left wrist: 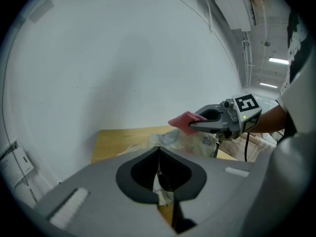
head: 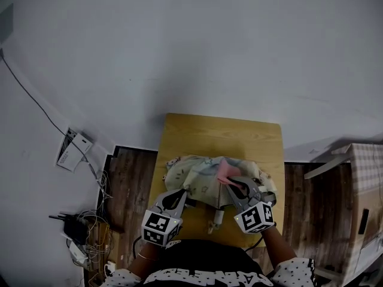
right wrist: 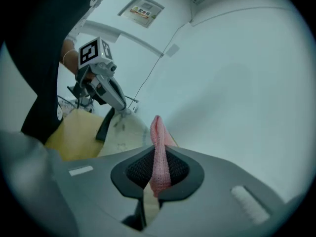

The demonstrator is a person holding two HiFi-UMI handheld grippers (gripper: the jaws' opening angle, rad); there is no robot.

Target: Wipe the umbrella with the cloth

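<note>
A folded umbrella (head: 197, 178) of pale patterned fabric lies across the near half of a small wooden table (head: 239, 136). Its light handle (head: 215, 217) points toward me. My left gripper (head: 181, 197) is at the umbrella's left edge, jaws shut on a fold of the fabric (left wrist: 160, 184). My right gripper (head: 234, 187) is shut on a pink cloth (head: 224, 171) and hangs just above the umbrella's right part. In the right gripper view the cloth (right wrist: 159, 152) stands up between the jaws. The left gripper view shows the right gripper (left wrist: 197, 121) with the cloth (left wrist: 181, 121) over the umbrella (left wrist: 197, 139).
A white wall rises right behind the table. On the floor to the left lie cables and a power strip (head: 84, 238), and a paper sheet (head: 72, 151) leans on the wall. A box with a checked cover (head: 365, 202) stands at the right.
</note>
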